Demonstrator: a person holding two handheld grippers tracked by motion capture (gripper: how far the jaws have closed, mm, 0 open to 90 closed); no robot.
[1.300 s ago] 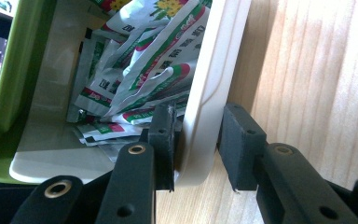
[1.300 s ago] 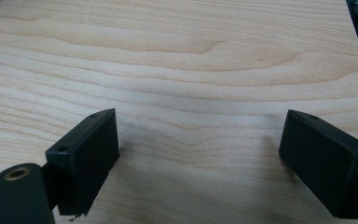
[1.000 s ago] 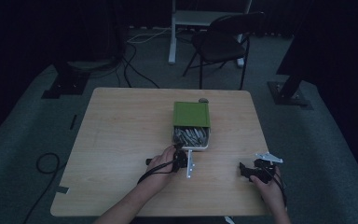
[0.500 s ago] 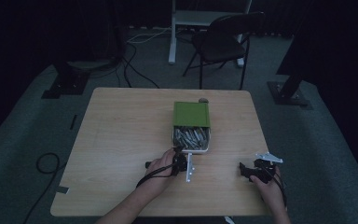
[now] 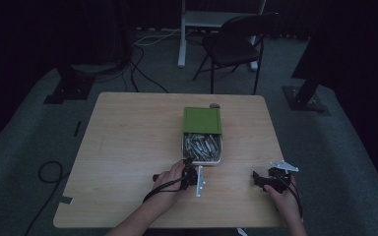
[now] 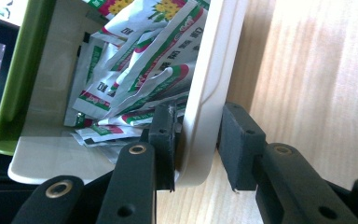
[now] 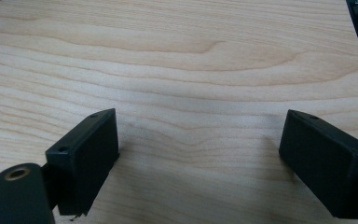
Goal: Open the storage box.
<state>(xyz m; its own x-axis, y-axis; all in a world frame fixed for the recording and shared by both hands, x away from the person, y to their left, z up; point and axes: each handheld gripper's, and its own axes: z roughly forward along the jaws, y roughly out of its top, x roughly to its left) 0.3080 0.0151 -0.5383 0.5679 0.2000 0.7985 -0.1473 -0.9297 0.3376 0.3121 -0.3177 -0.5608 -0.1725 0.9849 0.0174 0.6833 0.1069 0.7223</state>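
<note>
- While the box (image 5: pixel 202 147) sits right of the table's (image 5: pixel 128 137) centre, its long axis runs away from the person, green lid (image 5: pixel 202 119) slid to the far end and the open end nearest the person.
- Sachets (image 6: pixel 140 79) lie heaped in that open part, mostly lengthwise along the box, white with red and green print.
- Left gripper (image 6: pixel 196 140) is at the box's near left corner: its jaws straddle the cream wall (image 6: pixel 205 93), one pad inside against the sachets, one outside over the wood. The inner pad presses the wall, and the jaws are closed in as far as they go, so that's a clamp on the box wall.
- From above, the left hand (image 5: pixel 170 179) lies just behind that corner, cable trailing back to the table's edge.
- Right gripper (image 7: pixel 198 163) rests low over bare wood near the front right corner, jaws wide apart, holding nothing, well clear of the box.
- Room to move: a broad stretch of bare table lies left of the box and a strip in front of it; the far end of the box is close to the far edge, where a small dark object (image 5: pixel 214 104) sits beside the lid.
</note>
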